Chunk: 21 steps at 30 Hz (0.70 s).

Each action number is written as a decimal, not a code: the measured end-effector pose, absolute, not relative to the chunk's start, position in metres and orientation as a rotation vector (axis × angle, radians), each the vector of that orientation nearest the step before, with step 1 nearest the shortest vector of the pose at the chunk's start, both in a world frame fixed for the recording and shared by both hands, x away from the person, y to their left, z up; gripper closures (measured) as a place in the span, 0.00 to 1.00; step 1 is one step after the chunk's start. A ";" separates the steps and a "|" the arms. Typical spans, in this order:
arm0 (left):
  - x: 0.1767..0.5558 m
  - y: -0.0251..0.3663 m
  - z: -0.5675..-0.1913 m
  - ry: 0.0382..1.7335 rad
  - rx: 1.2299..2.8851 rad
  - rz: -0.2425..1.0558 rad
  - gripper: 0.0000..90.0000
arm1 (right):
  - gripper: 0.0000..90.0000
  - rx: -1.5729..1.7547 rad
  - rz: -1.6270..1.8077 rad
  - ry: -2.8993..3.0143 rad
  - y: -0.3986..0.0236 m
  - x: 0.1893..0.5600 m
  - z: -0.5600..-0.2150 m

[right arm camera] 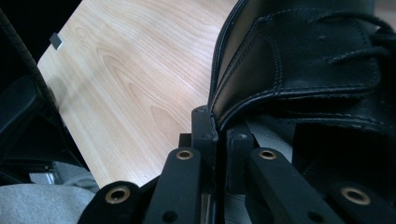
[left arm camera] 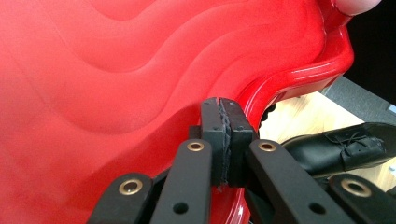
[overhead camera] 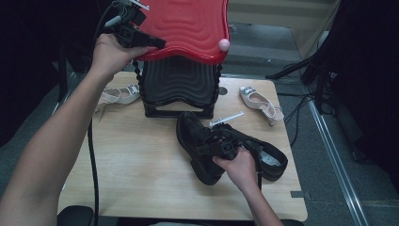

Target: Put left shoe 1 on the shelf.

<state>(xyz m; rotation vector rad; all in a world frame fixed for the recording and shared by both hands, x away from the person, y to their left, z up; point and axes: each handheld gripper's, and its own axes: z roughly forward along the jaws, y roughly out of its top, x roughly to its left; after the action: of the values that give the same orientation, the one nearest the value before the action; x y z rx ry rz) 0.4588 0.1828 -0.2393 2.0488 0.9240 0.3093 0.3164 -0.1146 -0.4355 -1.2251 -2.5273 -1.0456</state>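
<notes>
Red plastic lid sits pinched by its rim in the left gripper; the right gripper clamps the black shoe's collar. Either thin grip could slip, dropping lid or shoe.

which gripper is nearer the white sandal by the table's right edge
Right. The right gripper grips the black shoe just in front of the sandal; the left gripper is clamped on the red lid, far across.

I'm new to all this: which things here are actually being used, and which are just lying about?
In use: red lid, pinched by the left gripper; black shoe, gripped by the right gripper; black bin.
Lying about: two white sandals.
</notes>
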 end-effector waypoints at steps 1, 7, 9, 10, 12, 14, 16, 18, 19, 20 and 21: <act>0.459 0.183 -0.239 0.926 2.050 0.307 1.00 | 0.97 -1.214 -1.051 -2.528 -0.114 0.316 -0.433; 0.458 0.185 -0.240 0.933 2.047 0.298 1.00 | 0.97 -1.170 -1.100 -2.503 -0.116 0.314 -0.414; 0.459 0.186 -0.240 0.933 2.043 0.294 1.00 | 0.97 -1.149 -1.120 -2.492 -0.117 0.313 -0.408; 0.459 0.186 -0.240 0.934 2.042 0.292 1.00 | 0.97 -1.142 -1.126 -2.486 -0.117 0.311 -0.404; 0.459 0.186 -0.240 0.933 2.045 0.293 1.00 | 0.97 -1.114 -1.146 -2.490 -0.116 0.308 -0.396; 0.458 0.186 -0.240 0.937 2.045 0.293 1.00 | 0.97 -1.094 -1.164 -2.493 -0.114 0.304 -0.385; 0.458 0.185 -0.240 0.941 2.046 0.294 1.00 | 0.97 -1.073 -1.190 -2.495 -0.113 0.305 -0.378; 0.458 0.185 -0.239 0.945 2.046 0.292 1.00 | 0.97 -1.074 -1.209 -2.498 -0.112 0.306 -0.371; 0.458 0.185 -0.239 0.949 2.048 0.290 1.00 | 0.97 -1.066 -1.221 -2.502 -0.111 0.307 -0.367; 0.458 0.185 -0.239 0.949 2.049 0.290 1.00 | 0.97 -1.063 -1.236 -2.507 -0.109 0.309 -0.362; 0.458 0.185 -0.239 0.947 2.051 0.291 1.00 | 0.97 -1.056 -1.243 -2.515 -0.107 0.311 -0.360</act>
<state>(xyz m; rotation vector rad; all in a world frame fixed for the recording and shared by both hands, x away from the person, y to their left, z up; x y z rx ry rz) 0.4582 0.1850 -0.2390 2.0508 0.9474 0.2913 0.3113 -0.1073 -0.3597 -1.0558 -2.5147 -1.2433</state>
